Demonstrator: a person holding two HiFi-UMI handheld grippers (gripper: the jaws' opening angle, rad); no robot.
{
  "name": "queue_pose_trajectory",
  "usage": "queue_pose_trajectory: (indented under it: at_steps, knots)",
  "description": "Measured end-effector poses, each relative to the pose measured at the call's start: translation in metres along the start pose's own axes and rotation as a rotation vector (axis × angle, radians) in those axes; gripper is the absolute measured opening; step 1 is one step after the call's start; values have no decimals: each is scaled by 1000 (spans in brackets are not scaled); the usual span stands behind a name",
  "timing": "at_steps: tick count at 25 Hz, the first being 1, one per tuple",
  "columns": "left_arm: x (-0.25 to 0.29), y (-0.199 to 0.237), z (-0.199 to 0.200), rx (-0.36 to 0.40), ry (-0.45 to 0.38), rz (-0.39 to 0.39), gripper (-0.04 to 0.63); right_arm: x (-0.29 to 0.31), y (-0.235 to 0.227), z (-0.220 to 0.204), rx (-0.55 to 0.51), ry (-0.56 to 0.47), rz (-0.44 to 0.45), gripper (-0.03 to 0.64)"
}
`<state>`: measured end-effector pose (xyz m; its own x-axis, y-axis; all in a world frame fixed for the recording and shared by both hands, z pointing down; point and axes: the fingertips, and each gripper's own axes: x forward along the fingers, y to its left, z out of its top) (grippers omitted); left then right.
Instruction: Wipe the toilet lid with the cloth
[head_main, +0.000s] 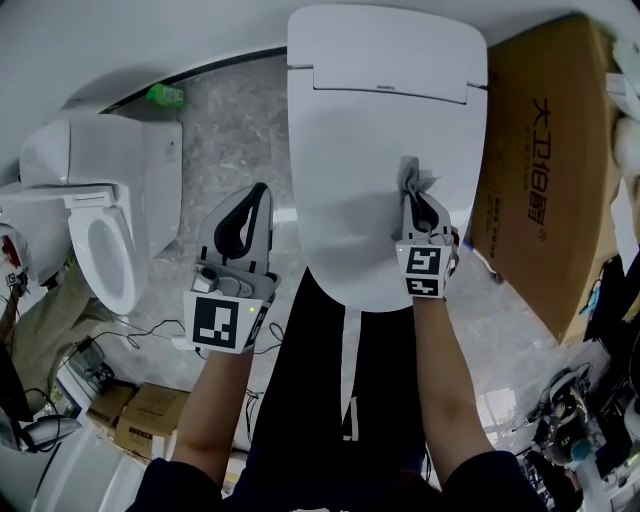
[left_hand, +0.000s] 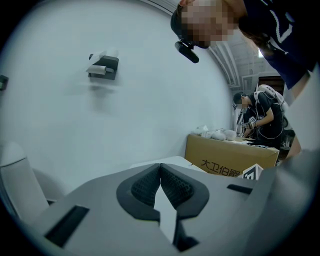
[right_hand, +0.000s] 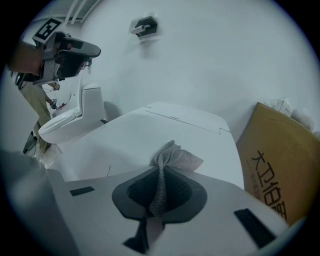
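A white closed toilet lid (head_main: 370, 150) fills the middle of the head view and lies ahead in the right gripper view (right_hand: 150, 135). My right gripper (head_main: 412, 185) is shut on a grey cloth (head_main: 415, 180), whose bunched end (right_hand: 172, 157) sticks out past the jaws over the lid's right half. My left gripper (head_main: 255, 205) hangs left of the lid, above the floor, tilted upward toward the wall. Its jaws (left_hand: 160, 172) are shut with nothing between them.
A second white toilet (head_main: 100, 200) with its seat ring showing stands at the left. A brown cardboard box (head_main: 545, 170) stands close to the lid's right side. Smaller boxes (head_main: 135, 415) and cables lie on the floor at lower left. Another person (left_hand: 262, 112) works behind the box.
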<state>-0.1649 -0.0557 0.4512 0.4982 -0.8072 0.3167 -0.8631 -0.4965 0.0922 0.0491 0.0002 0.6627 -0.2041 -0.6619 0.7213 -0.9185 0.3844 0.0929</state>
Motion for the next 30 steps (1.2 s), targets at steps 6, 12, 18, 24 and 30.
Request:
queue_pose_trajectory:
  at_steps: [6,12,18,24,30]
  knots:
    - [-4,5,0,-1,-1,19,20,18,73,27,-81,-38,147,38]
    - [-12,13,0,-2,-4,38,20,29,141,50,-164,-47,275,38]
    - [-21,17,0,0,-7,60,20,29,189,54,-263,-31,389,40]
    - [-29,19,0,5,-7,82,18,7,219,35,-342,10,512,40]
    - [-28,11,-8,17,0,74,20,-10,180,11,-345,7,452,40]
